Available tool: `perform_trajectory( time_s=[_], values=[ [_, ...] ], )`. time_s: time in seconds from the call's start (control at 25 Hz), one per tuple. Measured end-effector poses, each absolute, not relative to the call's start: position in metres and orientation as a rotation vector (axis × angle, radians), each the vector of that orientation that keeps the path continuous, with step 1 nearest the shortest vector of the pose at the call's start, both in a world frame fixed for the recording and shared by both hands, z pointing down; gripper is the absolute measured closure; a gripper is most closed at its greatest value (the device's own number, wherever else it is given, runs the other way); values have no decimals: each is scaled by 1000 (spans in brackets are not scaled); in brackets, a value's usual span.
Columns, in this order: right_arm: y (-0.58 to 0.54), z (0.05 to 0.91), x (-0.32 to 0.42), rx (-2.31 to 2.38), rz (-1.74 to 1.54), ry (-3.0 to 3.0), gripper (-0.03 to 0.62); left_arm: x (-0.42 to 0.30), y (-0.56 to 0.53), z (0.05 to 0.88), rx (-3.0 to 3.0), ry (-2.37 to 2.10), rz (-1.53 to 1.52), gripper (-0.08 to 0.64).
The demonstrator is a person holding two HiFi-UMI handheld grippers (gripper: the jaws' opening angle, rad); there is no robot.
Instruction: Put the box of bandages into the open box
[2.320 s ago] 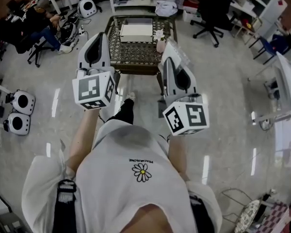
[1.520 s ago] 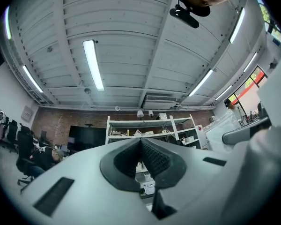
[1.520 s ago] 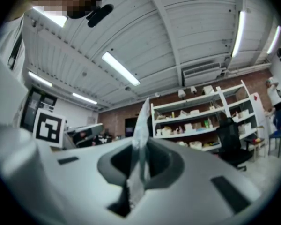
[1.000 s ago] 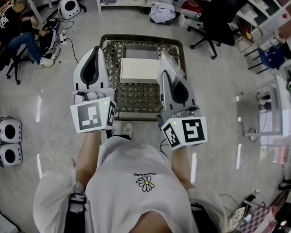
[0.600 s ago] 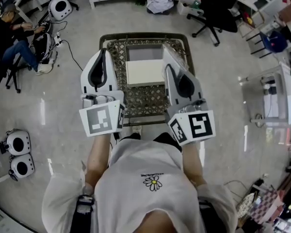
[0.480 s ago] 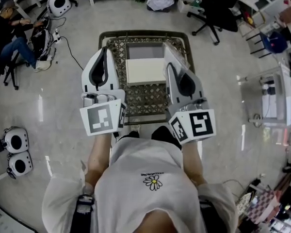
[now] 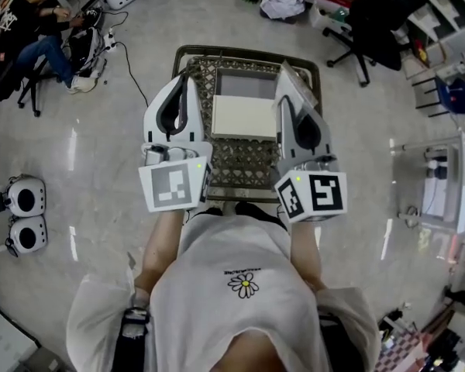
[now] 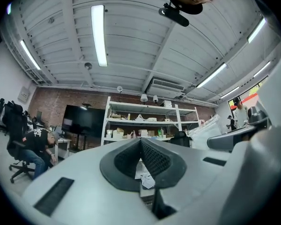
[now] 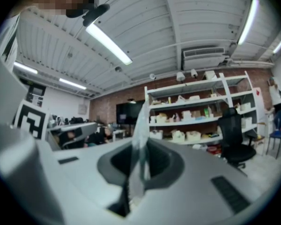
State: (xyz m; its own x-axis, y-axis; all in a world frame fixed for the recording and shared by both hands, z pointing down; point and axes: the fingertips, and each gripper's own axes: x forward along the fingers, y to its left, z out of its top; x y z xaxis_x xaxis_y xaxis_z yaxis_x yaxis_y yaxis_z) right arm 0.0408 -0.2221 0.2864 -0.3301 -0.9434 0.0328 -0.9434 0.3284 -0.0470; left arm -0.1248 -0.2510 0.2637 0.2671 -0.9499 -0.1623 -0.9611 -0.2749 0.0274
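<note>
Open box [image 7: 244,118] on wicker table [image 7: 236,160]; office chair [image 7: 381,15] beyond

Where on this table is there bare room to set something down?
Free: the lattice strip of the table between the white box and the near edge, between the left gripper and the right gripper. Crowded: the far half, filled by the box.

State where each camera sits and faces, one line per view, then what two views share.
Head view: on the head, steeply down; torso, arms, left gripper, right gripper beside the white box.
Left gripper view: on that gripper, level toward shelves; shut jaws.
Right gripper view: likewise level; jaws pinch a clear packet.
Shared: both gripper views show the shelves.
</note>
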Motion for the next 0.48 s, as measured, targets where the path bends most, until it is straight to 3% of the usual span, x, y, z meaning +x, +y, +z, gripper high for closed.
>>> perform_trajectory(
  time_s=[0.48],
  values=[
    [-240,298,54,-1761,-94,2624,545,-117,-264,269,-2360,1931,209,540]
  ],
)
